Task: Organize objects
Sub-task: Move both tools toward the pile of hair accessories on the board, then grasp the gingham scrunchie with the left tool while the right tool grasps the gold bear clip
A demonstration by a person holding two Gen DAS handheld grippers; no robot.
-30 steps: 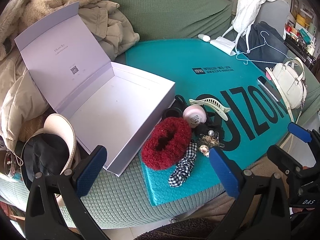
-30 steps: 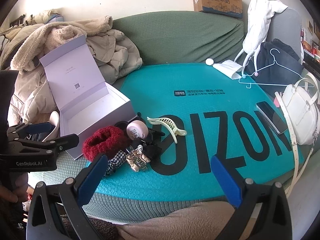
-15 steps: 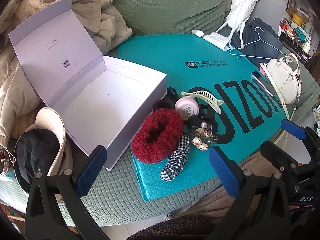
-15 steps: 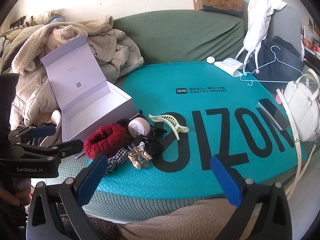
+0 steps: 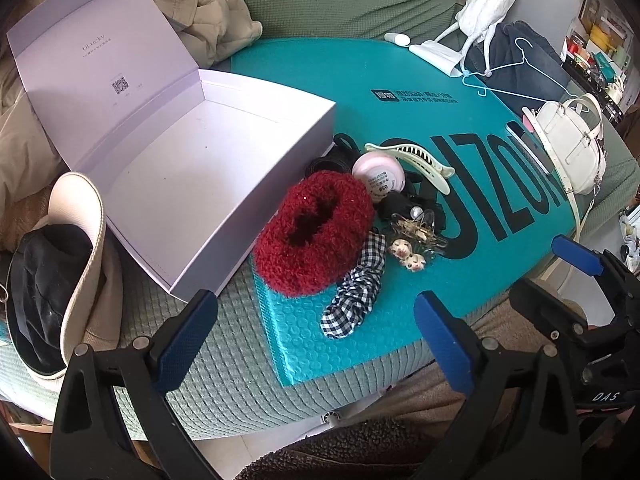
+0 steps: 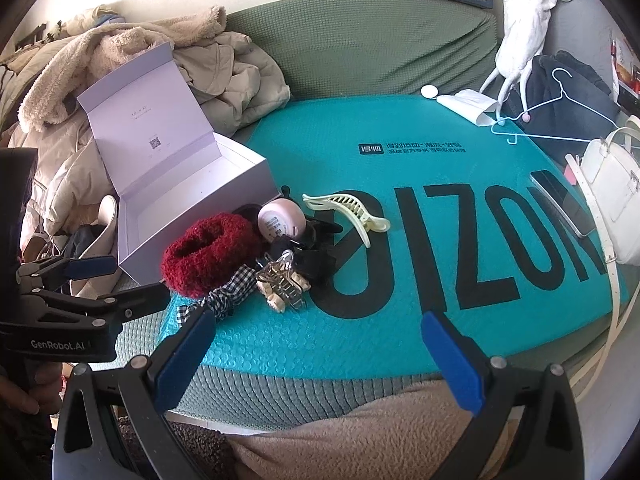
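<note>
Two hand-held grippers are hovering at the near edge of a green-covered sofa, both with their blue-padded fingers spread wide and holding nothing: the left gripper is facing the pile of hair accessories, the right gripper is hanging beside it over the teal bubble mailer.

Just beyond the fingertips, a black-and-white checked fabric scrunchie is lying stretched out, its long axis running away from the grippers toward the pile. Touching it is a fluffy dark-red scrunchie, a thick fuzzy ring lying flat against the box's front corner. To its right a clear plastic clip with two small cream animal faces is resting on black accessories. Behind them a round pink case is sitting label-up, and a cream toothed claw clip is lying lengthwise across the mailer, curved, its narrow end pointing right.

Left of the pile, an open lilac cardboard box is standing empty, lid tilted back against crumpled coats. Farther right, a white handbag is resting on the sofa.
</note>
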